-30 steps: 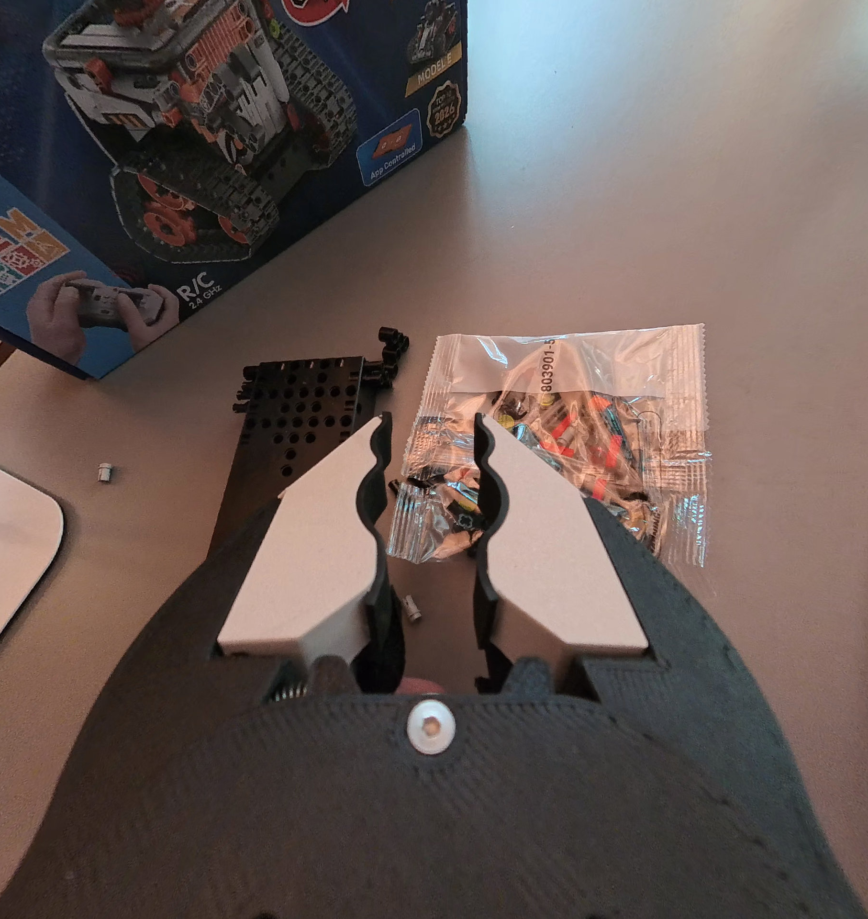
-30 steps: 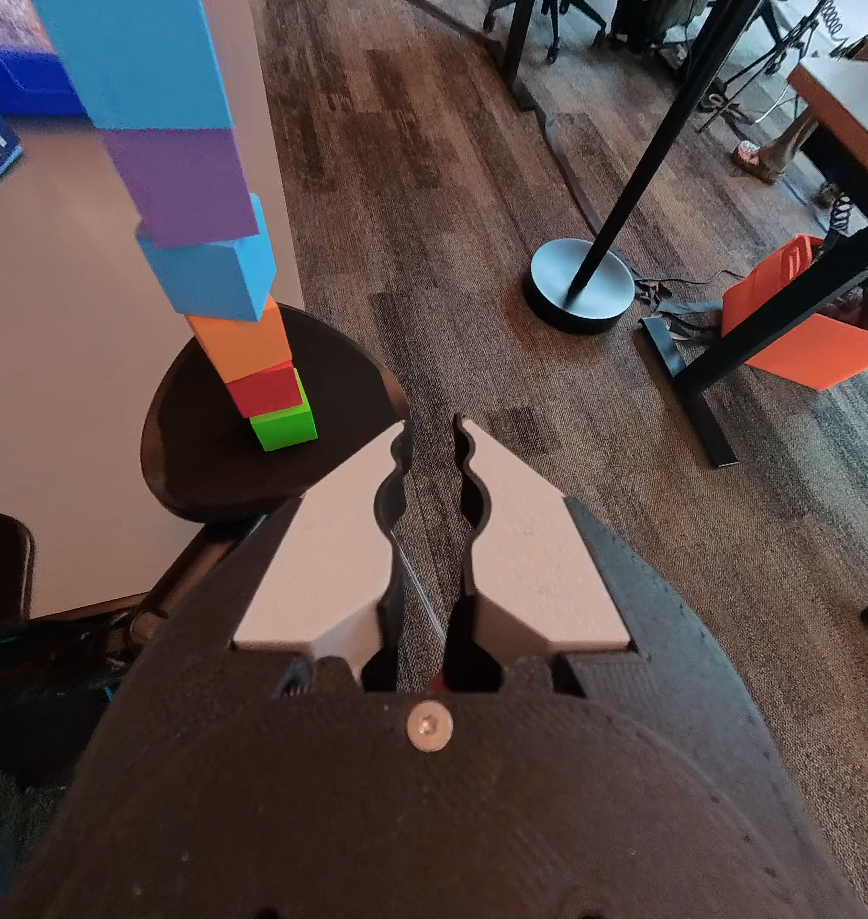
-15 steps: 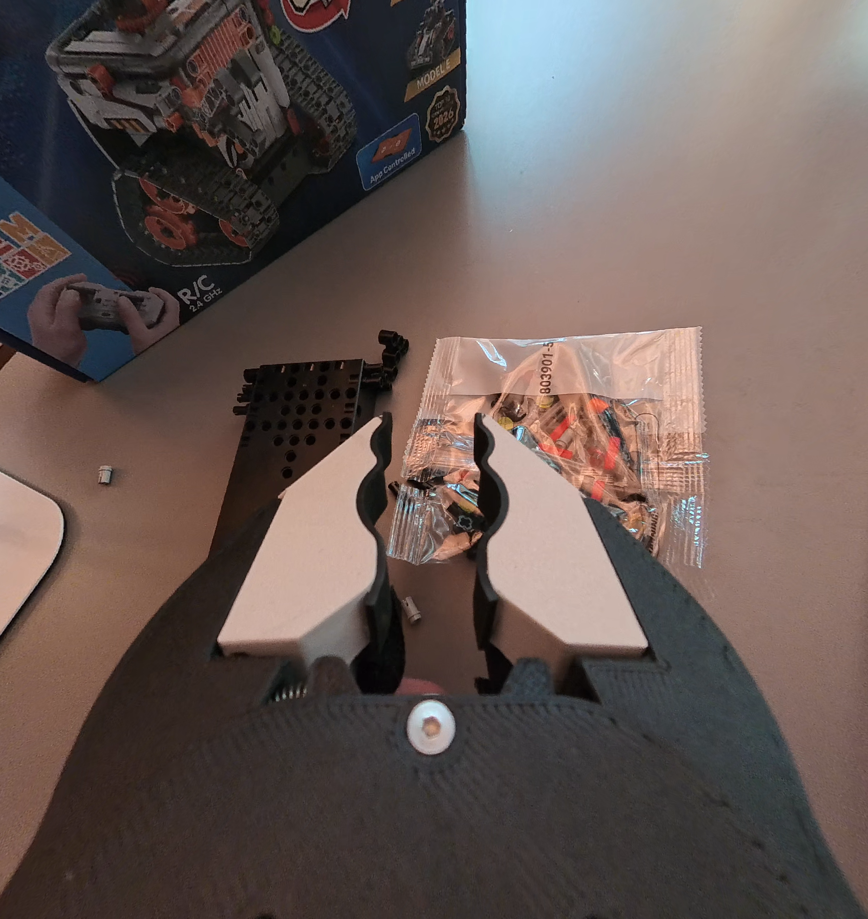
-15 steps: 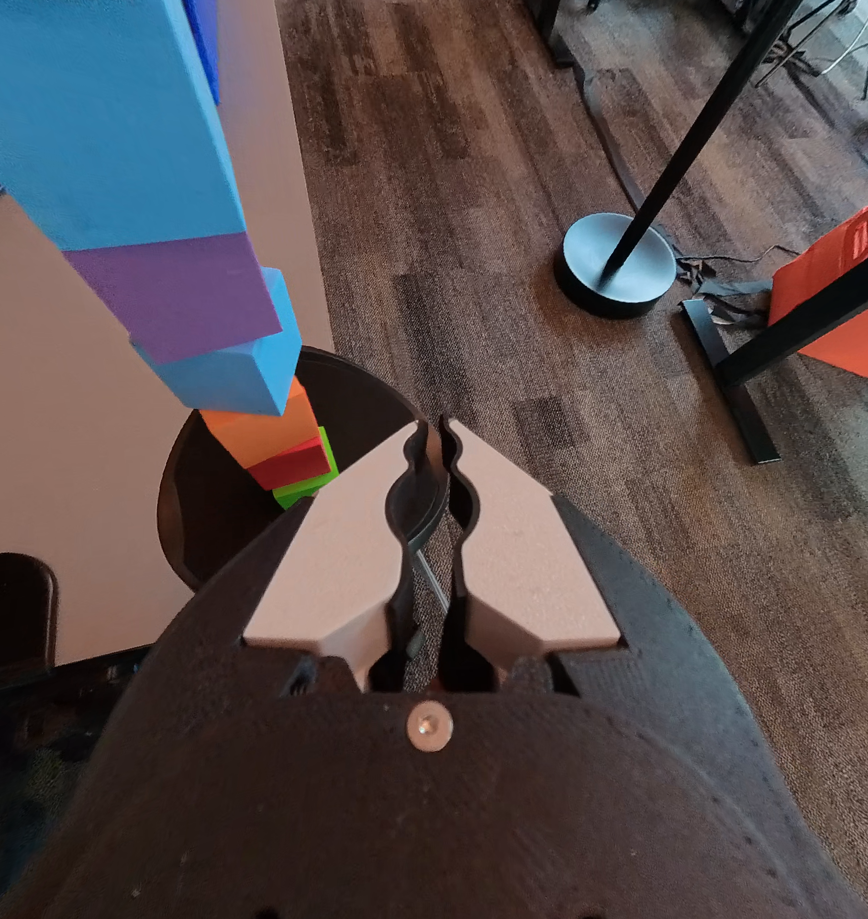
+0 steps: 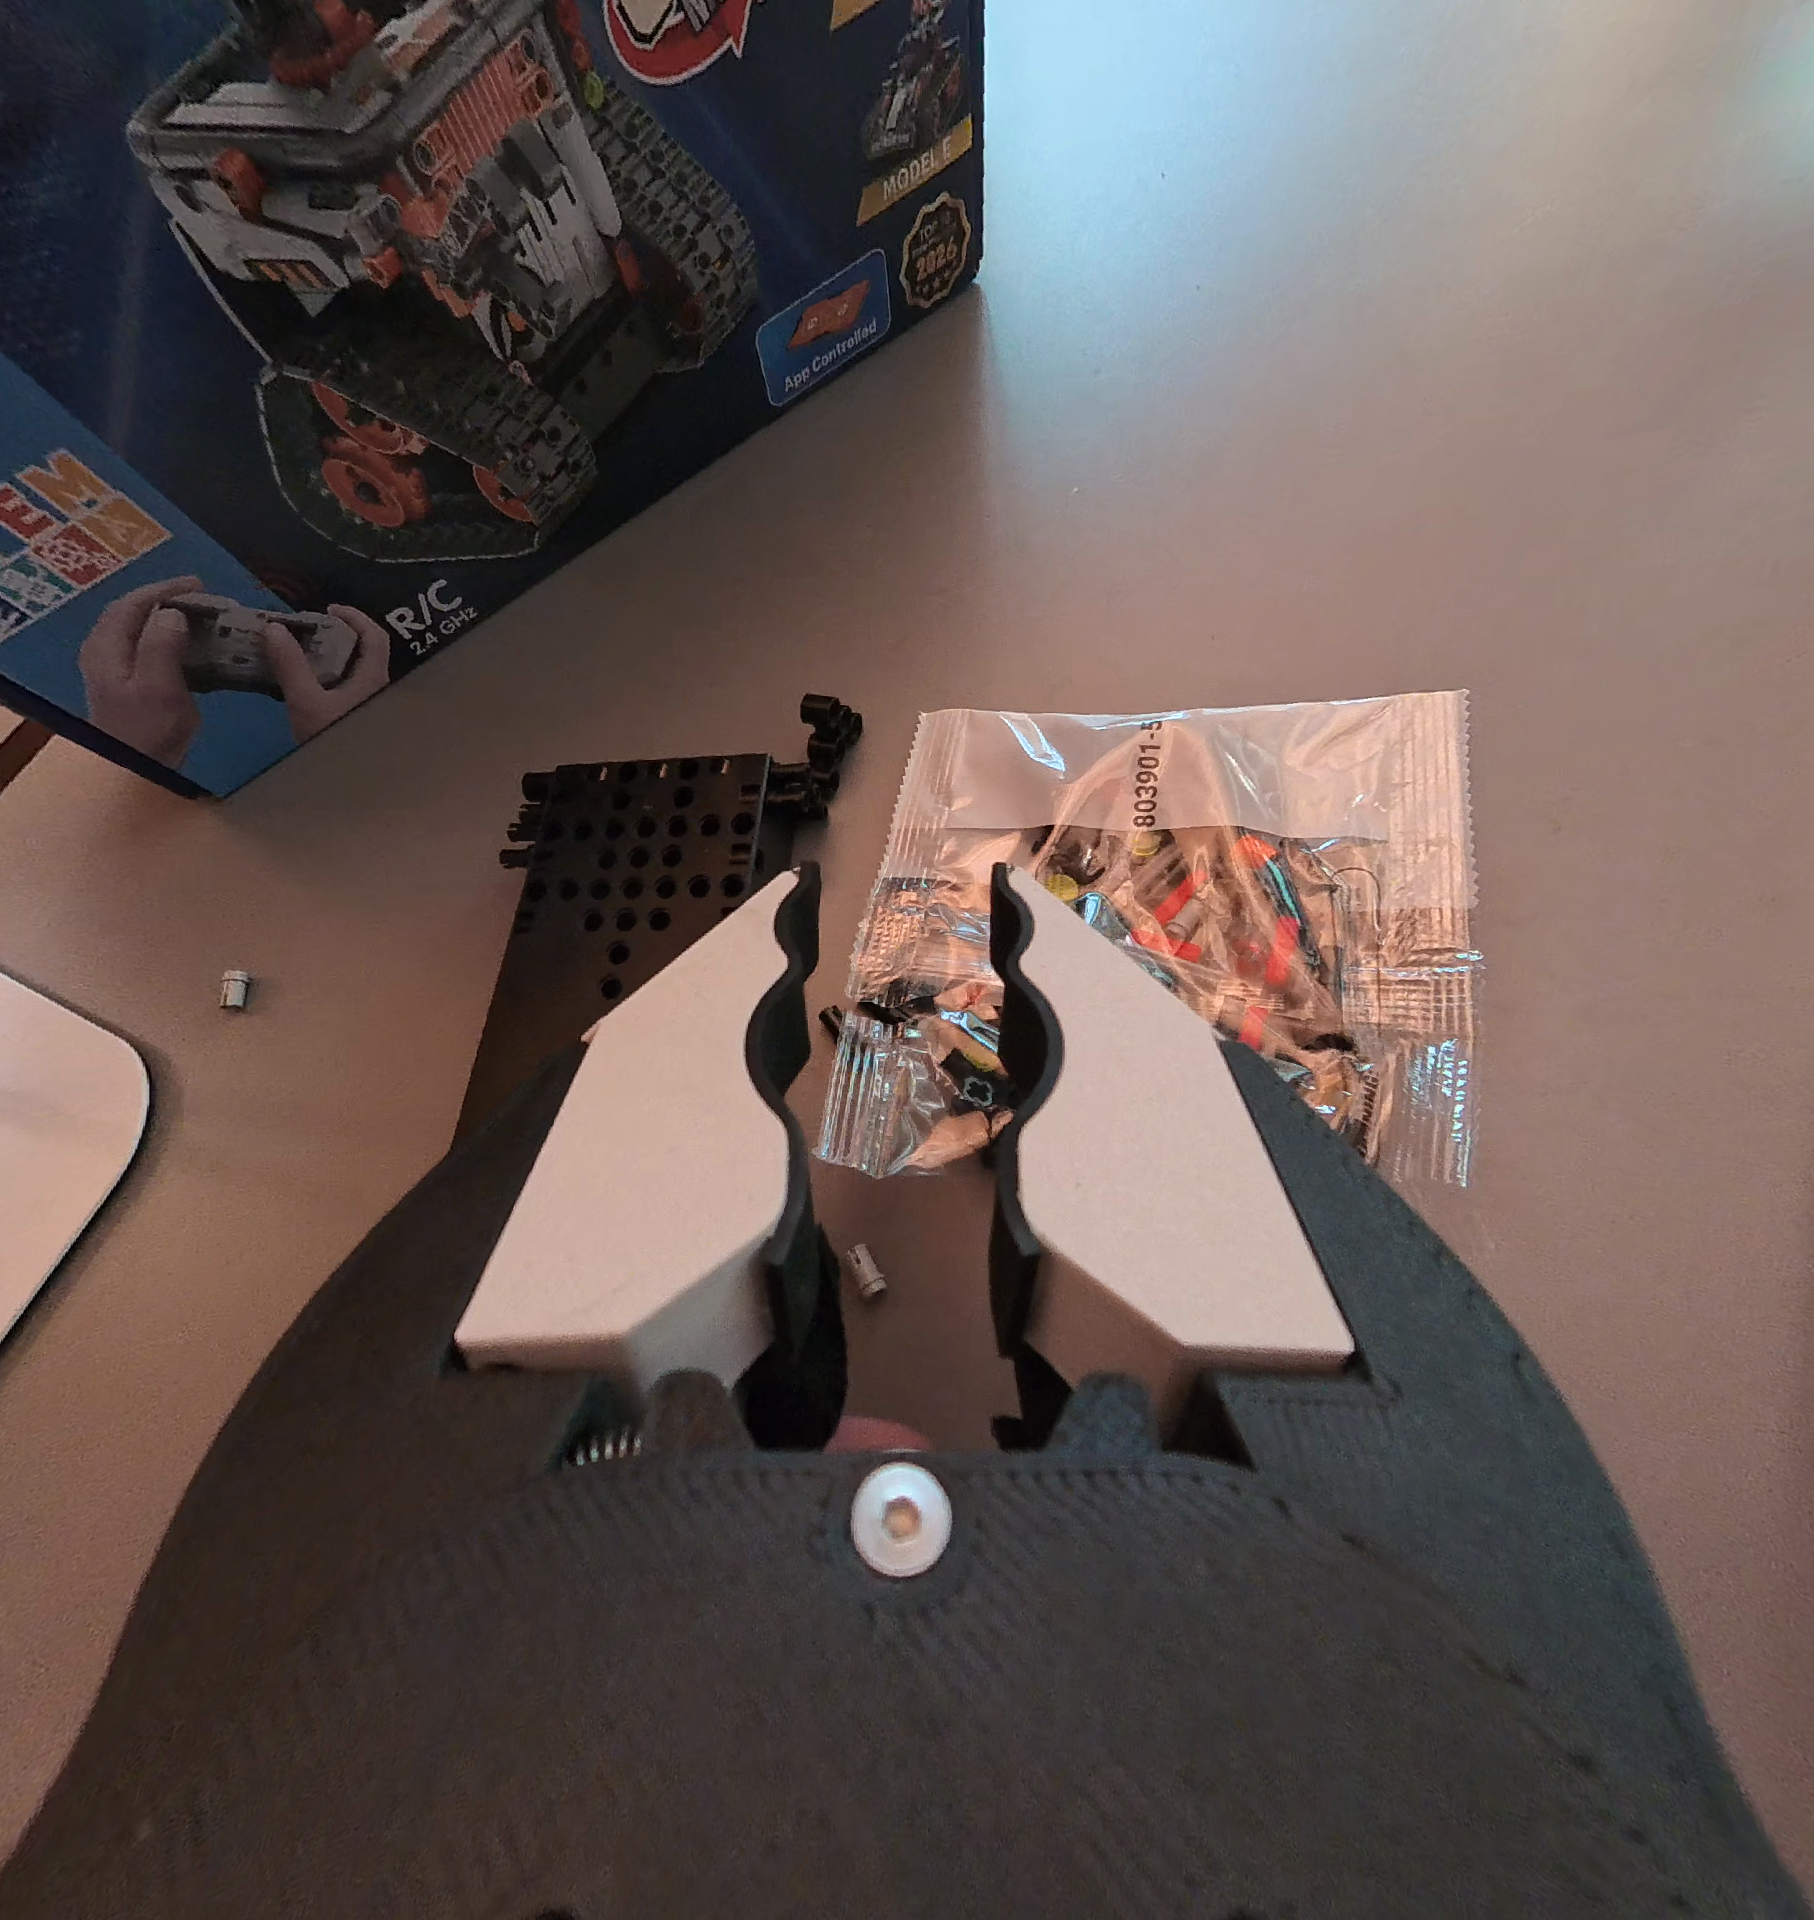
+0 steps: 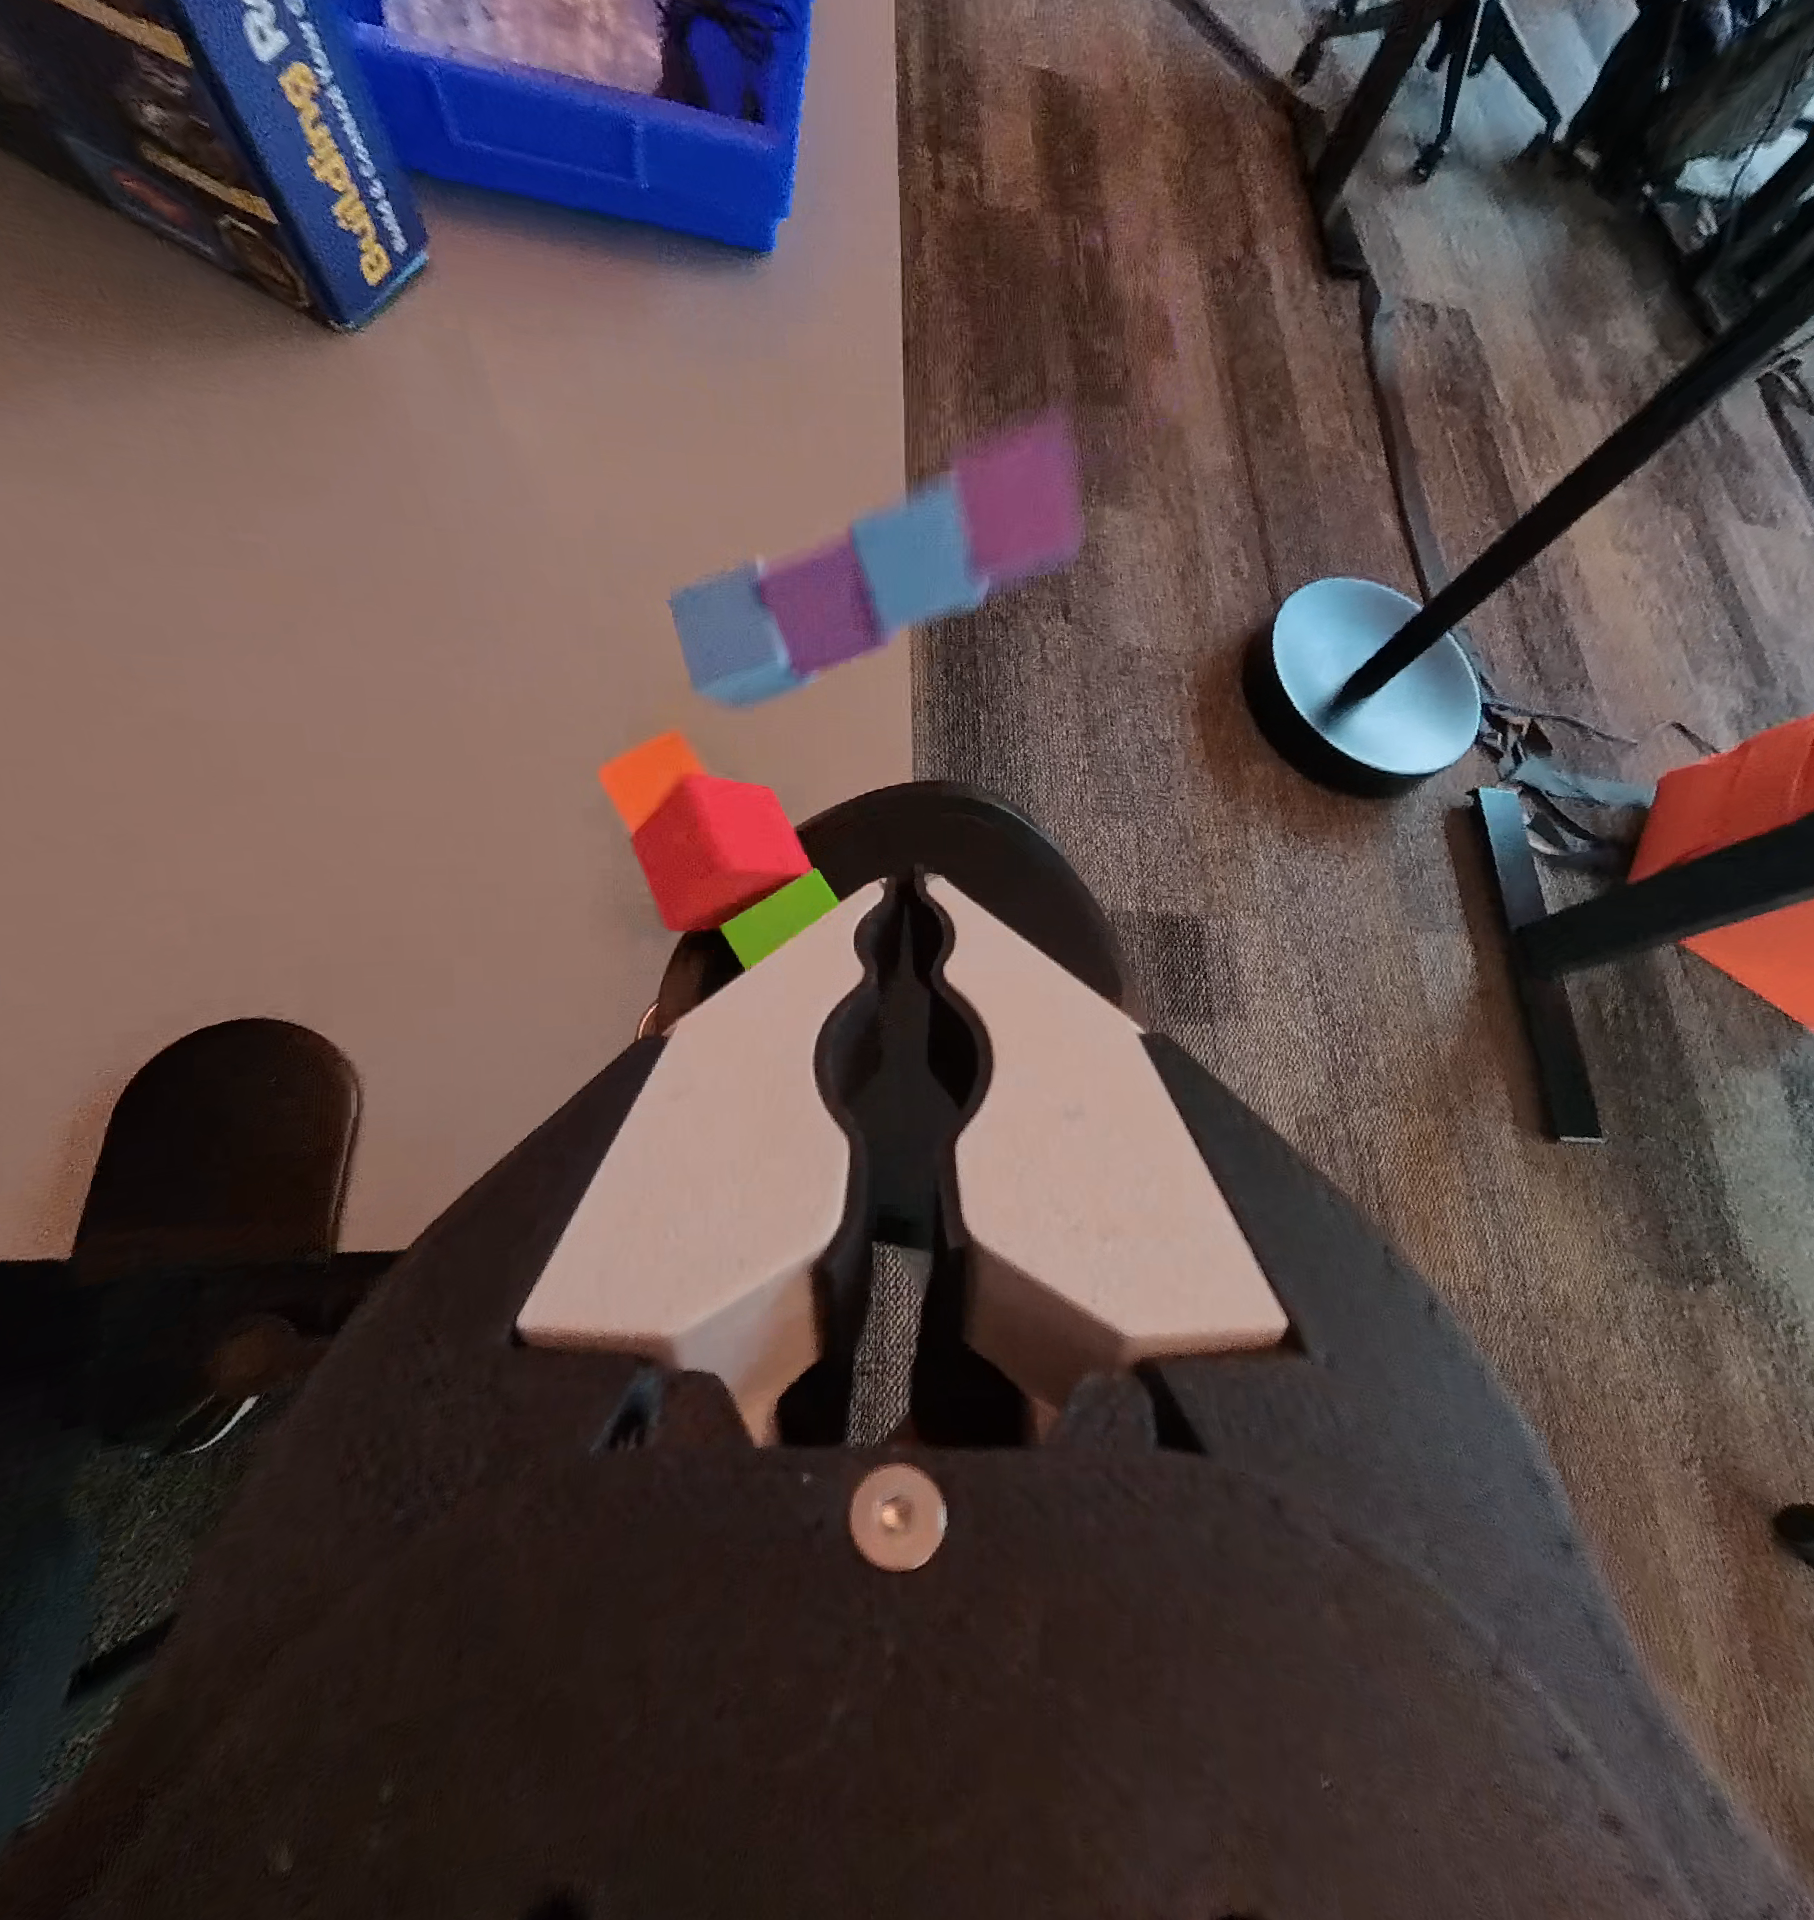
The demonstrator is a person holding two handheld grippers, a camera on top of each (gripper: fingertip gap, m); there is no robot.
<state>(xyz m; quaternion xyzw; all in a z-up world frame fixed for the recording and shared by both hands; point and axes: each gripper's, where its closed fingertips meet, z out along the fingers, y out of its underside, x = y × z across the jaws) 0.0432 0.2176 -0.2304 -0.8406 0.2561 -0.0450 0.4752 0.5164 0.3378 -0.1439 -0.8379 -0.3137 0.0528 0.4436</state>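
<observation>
My left fingers (image 5: 903, 883) stood well apart and gripped nothing, poised over the brown tabletop (image 5: 1402, 416). Ahead lay one big blue cardboard box (image 5: 363, 364) showing a tracked vehicle, one clear plastic bag of small parts (image 5: 1194, 914) just beyond my tips, and beside it one black perforated plate (image 5: 633, 883). Two small grey pins (image 5: 238, 987) lay loose, one of them between my fingers.

My right fingers (image 6: 908, 883) were almost closed, tips seemingly pinched on the rim of one black round disc (image 6: 986, 831) at the tabletop's edge. I counted seven coloured blocks: a blurred row of four blue and purple blocks (image 6: 872, 582) clear of the rest, plus an orange block (image 6: 648, 774), a red block (image 6: 721, 847) and a green block (image 6: 778, 914) by the disc.
</observation>
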